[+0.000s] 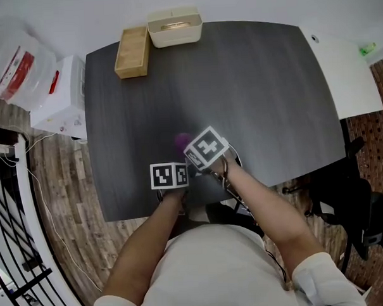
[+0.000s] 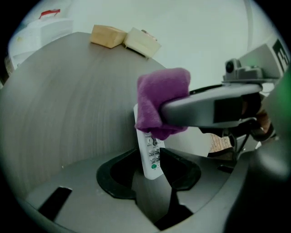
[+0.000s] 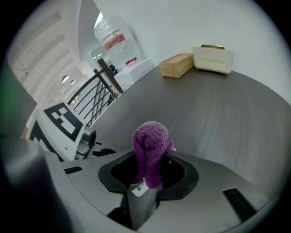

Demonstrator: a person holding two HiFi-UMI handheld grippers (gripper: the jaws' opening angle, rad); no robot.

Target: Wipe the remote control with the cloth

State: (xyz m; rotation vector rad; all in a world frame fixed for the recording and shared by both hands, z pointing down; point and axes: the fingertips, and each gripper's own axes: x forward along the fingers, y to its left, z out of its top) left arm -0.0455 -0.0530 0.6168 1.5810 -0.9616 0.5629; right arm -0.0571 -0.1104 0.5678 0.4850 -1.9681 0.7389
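One slim white remote control (image 2: 151,157) stands clamped by its lower end in the left tool (image 2: 150,174). One purple knitted cloth (image 3: 150,141), pinched in the right tool (image 3: 148,178), presses on the remote's far end. Two containers, a wooden box (image 1: 132,51) and a cream plastic box (image 1: 175,27), sit well beyond both tools on the dark grey table (image 1: 258,83), above a wood-plank floor (image 1: 60,186).

I'm holding the white remote control (image 2: 149,154) upright in my left claw (image 2: 152,170), bunched purple cloth (image 2: 161,100) covering its top.
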